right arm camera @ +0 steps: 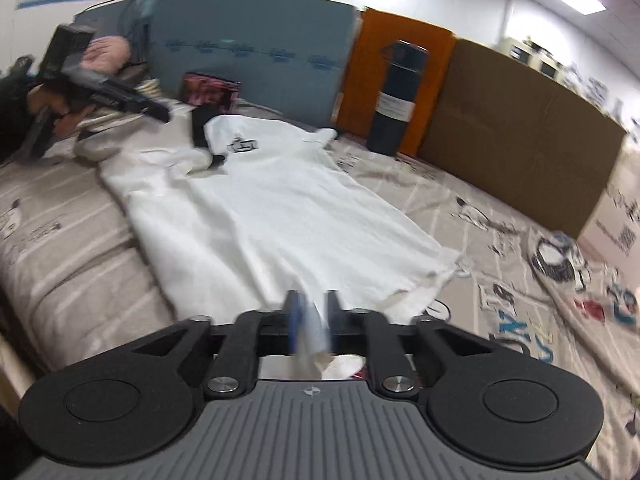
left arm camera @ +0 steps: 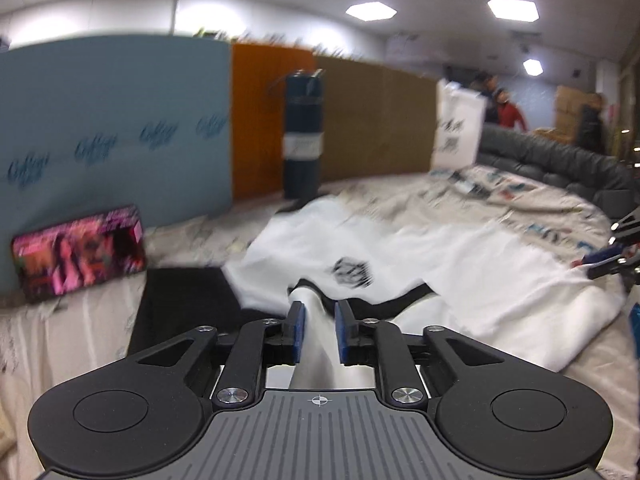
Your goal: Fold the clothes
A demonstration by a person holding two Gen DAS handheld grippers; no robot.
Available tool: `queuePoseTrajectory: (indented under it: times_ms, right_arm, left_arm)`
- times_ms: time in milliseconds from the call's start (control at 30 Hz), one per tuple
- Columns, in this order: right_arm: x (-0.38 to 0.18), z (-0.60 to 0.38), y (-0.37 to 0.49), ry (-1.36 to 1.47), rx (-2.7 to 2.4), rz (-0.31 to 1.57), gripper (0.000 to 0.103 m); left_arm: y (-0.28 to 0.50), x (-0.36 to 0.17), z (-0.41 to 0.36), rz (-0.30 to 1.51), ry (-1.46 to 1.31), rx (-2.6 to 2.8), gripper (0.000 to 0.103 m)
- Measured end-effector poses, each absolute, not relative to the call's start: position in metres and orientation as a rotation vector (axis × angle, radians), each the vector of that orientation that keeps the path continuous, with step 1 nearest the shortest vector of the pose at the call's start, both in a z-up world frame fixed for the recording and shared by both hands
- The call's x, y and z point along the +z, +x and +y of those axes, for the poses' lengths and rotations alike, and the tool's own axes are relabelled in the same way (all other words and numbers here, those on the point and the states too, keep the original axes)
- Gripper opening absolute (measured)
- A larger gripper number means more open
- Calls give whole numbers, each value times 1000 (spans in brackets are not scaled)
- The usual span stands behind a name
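Observation:
A white shirt (left arm camera: 440,248) with a black logo and black collar trim (left arm camera: 400,304) lies spread on the patterned bed cover (left arm camera: 520,200). At the collar end, my left gripper (left arm camera: 320,320) has its blue pads a little apart, with shirt fabric in the gap. In the right wrist view the shirt (right arm camera: 280,200) stretches away from the hem, where my right gripper (right arm camera: 313,312) also stands partly apart with blurred hem fabric between its pads. A hand holds the left gripper (right arm camera: 160,114) at the far collar end. The right gripper (left arm camera: 600,260) peeks in at the right edge.
A dark blue bottle (left arm camera: 303,132) stands by blue, orange and brown panels along the bed's far side. A lit phone (left arm camera: 80,252) leans on the blue panel beside a black cloth (left arm camera: 180,304). A white bag (left arm camera: 458,128) and dark quilted bedding (left arm camera: 560,160) lie beyond. People stand in the background.

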State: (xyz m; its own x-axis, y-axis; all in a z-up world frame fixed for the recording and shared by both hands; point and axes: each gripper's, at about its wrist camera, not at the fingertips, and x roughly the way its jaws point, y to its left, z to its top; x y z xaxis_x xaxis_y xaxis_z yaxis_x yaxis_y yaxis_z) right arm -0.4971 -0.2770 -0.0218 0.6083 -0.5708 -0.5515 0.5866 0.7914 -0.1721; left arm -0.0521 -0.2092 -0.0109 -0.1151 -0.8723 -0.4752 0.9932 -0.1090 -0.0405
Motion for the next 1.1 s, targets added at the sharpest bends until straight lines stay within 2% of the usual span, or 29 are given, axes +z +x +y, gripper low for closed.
queuePoseTrajectory:
  times_ms: [33,133,167,200,267,367,633,733,767,833,933,967,1000,1033,1067,1100]
  right_arm:
    - [-23,-279,-500,50,-713,607,42]
    - [-22,-279,-518,145,-829,498,48]
    - [-22,-276,-523,177,-873,453,56]
    - [-21,-271,-528,205,-923,406,69]
    - [-21,-256,-536,265,-1007,313,79]
    - [-23,-234,-541,367,-1059,215,84]
    - [-38,-197,-539,780,-1017,97,84]
    - [-45,-198,-535,902,-903,24,84]
    - [-47,-200,-533,937,-881,8,84]
    - [-52,-208,-529,987,-904,-10,83]
    - [-61,-220,-522,1036,-944,-45,79]
    - [-61,-223,-519,1019,-970,-44,67]
    - [-62,-226,-515,1002,-1009,-29,44]
    - [-63,-229,-512,987,-1051,-9,32]
    - [-64,-230,-511,971,-1074,-2,13]
    - [-65,-231,-513,954,-1076,-11,10]
  left_arm:
    - [-46,-10,-206,424,366,-1631,28]
    - [-29,-8,-194,470,298,-1587,30]
    - [-27,-7,-187,487,285,-1594,31]
    - [-25,-6,-180,504,273,-1603,34]
    - [-27,-7,-166,527,270,-1609,43]
    - [-36,-13,-147,552,287,-1620,45]
    - [-36,-25,-130,640,216,-1680,44]
    - [-30,-28,-131,707,162,-1690,39]
    - [-31,-29,-131,705,169,-1686,30]
    - [-33,-30,-130,696,182,-1693,22]
    - [-37,-32,-130,675,215,-1689,13]
    - [-37,-32,-131,674,220,-1686,12]
    - [-37,-32,-131,669,221,-1683,12]
    - [-38,-31,-131,661,222,-1678,10]
    - [-37,-31,-130,651,222,-1670,7]
    - [-36,-30,-129,641,224,-1664,6]
